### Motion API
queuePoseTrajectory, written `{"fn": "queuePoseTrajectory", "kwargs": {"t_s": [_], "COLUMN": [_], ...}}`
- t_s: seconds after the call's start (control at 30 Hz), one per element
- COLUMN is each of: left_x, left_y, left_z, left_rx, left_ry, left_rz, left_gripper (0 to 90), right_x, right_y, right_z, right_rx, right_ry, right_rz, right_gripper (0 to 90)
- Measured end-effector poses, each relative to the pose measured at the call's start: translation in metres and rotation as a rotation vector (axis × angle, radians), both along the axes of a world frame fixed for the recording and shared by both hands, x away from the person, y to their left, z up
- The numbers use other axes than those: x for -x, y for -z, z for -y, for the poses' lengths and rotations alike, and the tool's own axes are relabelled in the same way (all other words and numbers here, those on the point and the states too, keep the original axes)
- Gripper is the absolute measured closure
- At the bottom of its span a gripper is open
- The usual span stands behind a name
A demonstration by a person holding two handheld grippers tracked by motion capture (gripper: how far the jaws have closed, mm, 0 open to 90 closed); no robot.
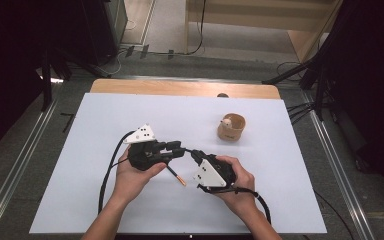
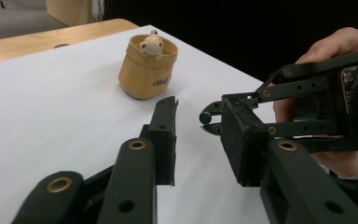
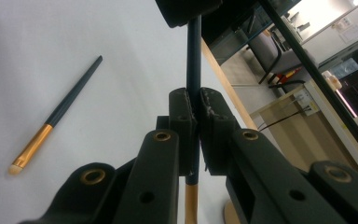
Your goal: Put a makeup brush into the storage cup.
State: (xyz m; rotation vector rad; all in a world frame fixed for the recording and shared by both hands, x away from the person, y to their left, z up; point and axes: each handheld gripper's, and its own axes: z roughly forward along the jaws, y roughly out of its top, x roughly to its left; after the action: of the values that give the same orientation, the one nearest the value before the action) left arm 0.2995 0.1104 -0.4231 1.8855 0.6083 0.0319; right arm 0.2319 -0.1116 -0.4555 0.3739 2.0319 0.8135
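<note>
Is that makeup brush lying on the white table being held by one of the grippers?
No. The loose brush lies flat on the white table, apart from the right gripper, whose jaws are shut on a second brush.

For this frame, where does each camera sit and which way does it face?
High view: above the person's side of the table, looking forward and down; both forearms, left gripper, right gripper.
Left gripper view: behind its own jaws, facing the tan pouch; the right gripper beyond.
Right gripper view: along its shut jaws, clamping a dark brush handle.
Shared: the loose brush.
</note>
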Motion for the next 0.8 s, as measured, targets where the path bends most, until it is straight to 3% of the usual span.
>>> {"fn": "queuePoseTrajectory", "kwargs": {"t_s": [0.2, 0.27, 0.43, 0.47, 0.5, 0.57, 0.6, 0.63, 0.67, 0.8], "left_x": [0.000, -0.002, -0.002, -0.001, -0.001, -0.001, -0.001, 0.000, 0.000, 0.001], "left_y": [0.001, 0.002, 0.001, 0.000, 0.000, -0.001, -0.001, -0.002, -0.002, -0.002], "left_z": [0.002, 0.001, 0.001, 0.000, 0.000, -0.002, -0.003, -0.004, -0.004, -0.004], "left_rx": [-0.005, -0.007, -0.017, -0.012, -0.012, -0.006, -0.004, -0.002, -0.002, 0.001], "left_ry": [0.025, 0.043, 0.042, 0.033, 0.033, 0.018, 0.005, 0.002, 0.002, -0.004], "left_rz": [-0.014, -0.030, -0.021, -0.012, -0.012, -0.002, 0.013, 0.018, 0.018, 0.037], "left_gripper": [85.6, 86.4, 86.9, 87.0, 87.0, 87.1, 87.1, 87.1, 87.1, 87.1], "right_x": [0.000, 0.000, -0.003, -0.003, -0.003, -0.002, 0.000, 0.000, 0.000, -0.002], "right_y": [0.000, 0.000, 0.002, 0.003, 0.003, 0.002, 0.000, -0.002, -0.002, -0.007], "right_z": [0.000, 0.000, 0.000, 0.000, 0.000, -0.001, 0.001, 0.003, 0.003, 0.010], "right_rx": [0.012, 0.014, -0.008, -0.056, -0.056, -0.097, -0.191, -0.239, -0.239, -0.433], "right_ry": [-0.012, -0.011, -0.013, 0.002, 0.002, 0.035, 0.103, 0.128, 0.128, 0.162], "right_rz": [0.009, 0.000, -0.022, -0.027, -0.027, -0.029, -0.043, -0.068, -0.068, -0.179], "right_gripper": [85.4, 85.3, 80.8, 67.4, 67.4, 58.0, 48.8, 44.5, 44.5, 28.8]}}
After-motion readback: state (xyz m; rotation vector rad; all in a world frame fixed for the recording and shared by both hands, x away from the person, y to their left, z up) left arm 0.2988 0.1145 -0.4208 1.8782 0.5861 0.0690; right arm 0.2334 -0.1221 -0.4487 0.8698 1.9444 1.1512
